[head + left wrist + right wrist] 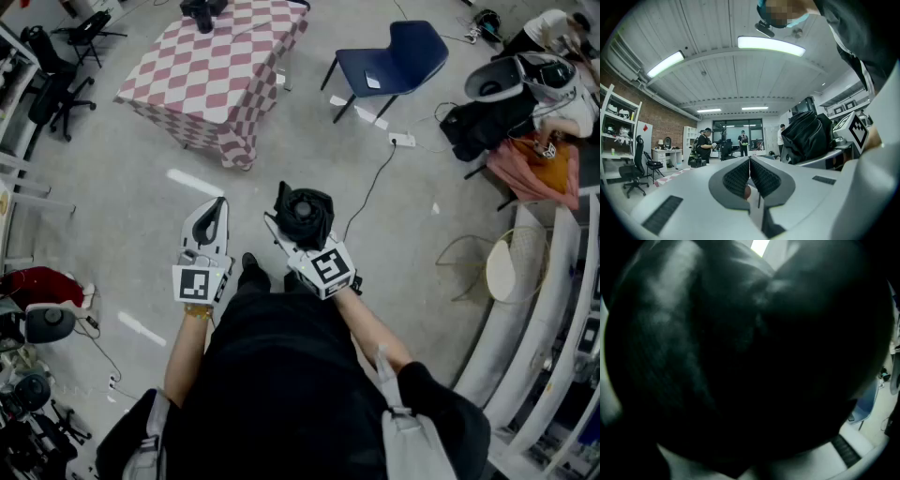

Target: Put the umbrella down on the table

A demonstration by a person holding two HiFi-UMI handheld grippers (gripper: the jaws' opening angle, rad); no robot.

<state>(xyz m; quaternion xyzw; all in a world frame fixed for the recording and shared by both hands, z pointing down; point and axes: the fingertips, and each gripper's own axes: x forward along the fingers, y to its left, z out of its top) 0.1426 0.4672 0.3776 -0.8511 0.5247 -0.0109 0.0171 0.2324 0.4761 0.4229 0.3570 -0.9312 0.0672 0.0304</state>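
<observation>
You are holding the umbrella [305, 214] pinched in the right gripper [292, 234], over the floor and well apart from the bench [202, 66] (checked cloth). The left gripper [218, 208] is staying out of it, pressed together and empty. Carrying and setting down are yet to come. The umbrella's long axis appears to be standing roughly upright, one end pointing up at you.

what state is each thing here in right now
umbrella, folded, black, gripped in the right claw, not on the table yet
right claw, closed on the umbrella
left claw, shut, holding nothing
table, draped in pink and white checks, dark item at its far end
chair, blue, upright, nobody sitting, a paper on the seat
</observation>
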